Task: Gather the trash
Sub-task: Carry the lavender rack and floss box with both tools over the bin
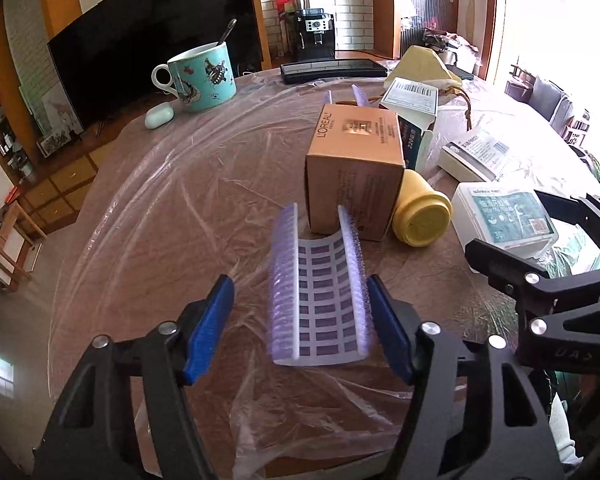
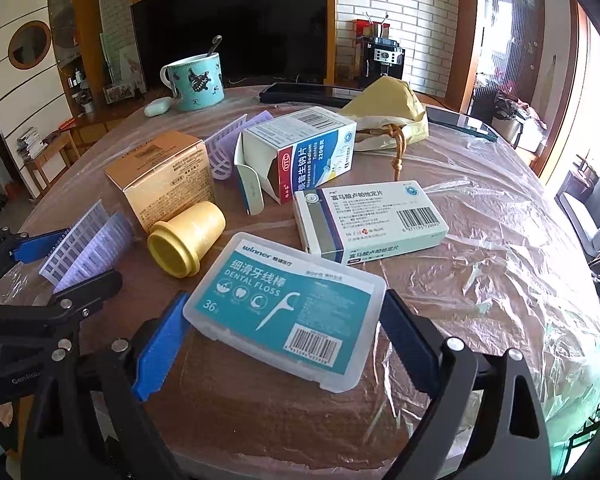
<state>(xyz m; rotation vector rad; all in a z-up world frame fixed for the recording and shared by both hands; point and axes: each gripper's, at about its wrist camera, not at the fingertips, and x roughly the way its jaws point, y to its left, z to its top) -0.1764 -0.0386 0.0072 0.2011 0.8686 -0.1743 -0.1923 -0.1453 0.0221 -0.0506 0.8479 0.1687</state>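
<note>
The left hand-held gripper (image 1: 300, 332) is wide open around a purple hair curler (image 1: 318, 286) lying near on the tabletop (image 1: 180, 208). It looks light and bendy; squeeze its two bristly sides softly. The right hand-held gripper (image 2: 284, 344) is open around a floss box (image 2: 286, 308), hard and slippery.

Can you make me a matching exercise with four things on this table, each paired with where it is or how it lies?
Things:
1. purple hair roller
2. dental floss box
3. yellow cup
4. teal mug

States:
A. lying on its side
B. spoon standing in it
C. between the right gripper fingers
D. between the left gripper fingers

Pairs: 1-D, 2-C, 3-A, 4-B
</note>
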